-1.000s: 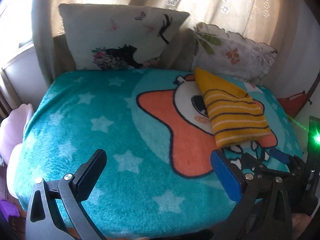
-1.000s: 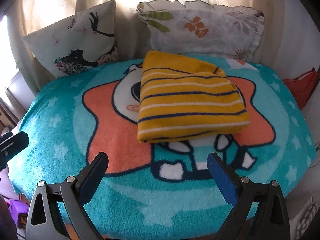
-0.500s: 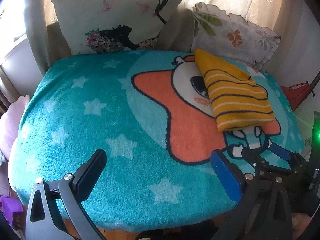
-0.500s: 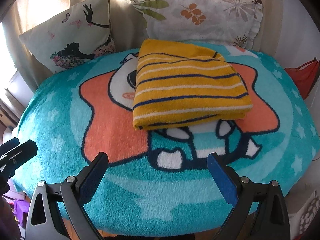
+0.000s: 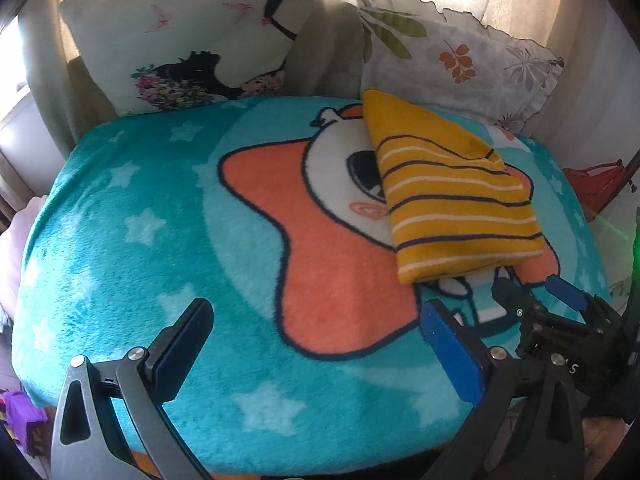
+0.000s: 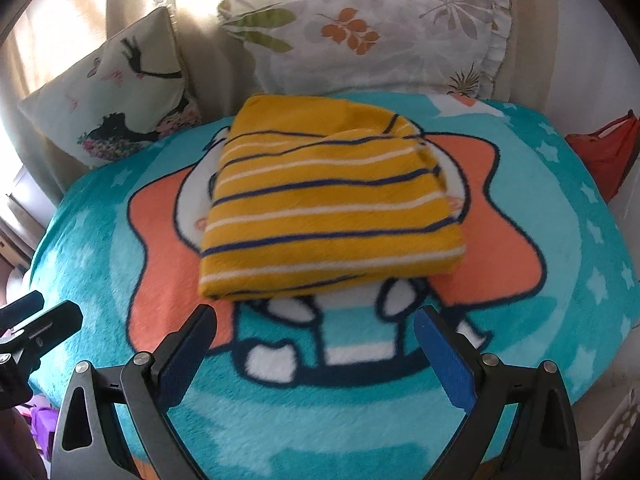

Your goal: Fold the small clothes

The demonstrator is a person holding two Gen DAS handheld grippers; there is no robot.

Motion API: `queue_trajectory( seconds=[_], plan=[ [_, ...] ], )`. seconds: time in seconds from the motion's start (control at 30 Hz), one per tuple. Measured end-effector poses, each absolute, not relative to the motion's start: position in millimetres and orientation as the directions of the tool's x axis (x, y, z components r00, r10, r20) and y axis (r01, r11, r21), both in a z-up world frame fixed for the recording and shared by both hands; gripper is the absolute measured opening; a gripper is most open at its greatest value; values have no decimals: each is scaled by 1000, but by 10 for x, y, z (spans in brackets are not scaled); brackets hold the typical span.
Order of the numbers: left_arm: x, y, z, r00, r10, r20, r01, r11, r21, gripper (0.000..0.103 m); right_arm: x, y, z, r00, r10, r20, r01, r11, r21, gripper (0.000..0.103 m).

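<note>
A yellow garment with navy and white stripes (image 6: 324, 208) lies folded in a neat rectangle on a teal blanket (image 6: 120, 248) with an orange star cartoon. In the left wrist view the garment (image 5: 452, 196) lies at the right. My right gripper (image 6: 316, 332) is open and empty, just in front of the garment's near edge. My left gripper (image 5: 316, 324) is open and empty, over the blanket to the left of the garment. The right gripper also shows in the left wrist view (image 5: 536, 296), near the garment's near edge.
Two pillows lean against the curtain at the back: one with a dancer print (image 5: 192, 36) and one with leaves (image 6: 368, 36). A red object (image 6: 604, 152) sits off the blanket's right edge. The blanket's front edge drops off just under the grippers.
Both grippers have moved forward toward the blanket and the folded garment, which now looks larger. Both stay open. The garment has not moved.
</note>
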State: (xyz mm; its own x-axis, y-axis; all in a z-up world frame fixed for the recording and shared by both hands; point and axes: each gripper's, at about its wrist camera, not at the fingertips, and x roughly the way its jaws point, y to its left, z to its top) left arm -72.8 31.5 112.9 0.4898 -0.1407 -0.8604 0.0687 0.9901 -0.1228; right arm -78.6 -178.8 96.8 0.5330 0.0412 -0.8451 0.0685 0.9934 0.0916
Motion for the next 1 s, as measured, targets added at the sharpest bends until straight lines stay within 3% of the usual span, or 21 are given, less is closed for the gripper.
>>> queue_trajectory(
  seconds=[1.0],
  plan=[
    [-398,-929,997,432,-150,-889,13,987,-160,103,-344,-3094,997,541,70,-838,33,994,105,101]
  ],
)
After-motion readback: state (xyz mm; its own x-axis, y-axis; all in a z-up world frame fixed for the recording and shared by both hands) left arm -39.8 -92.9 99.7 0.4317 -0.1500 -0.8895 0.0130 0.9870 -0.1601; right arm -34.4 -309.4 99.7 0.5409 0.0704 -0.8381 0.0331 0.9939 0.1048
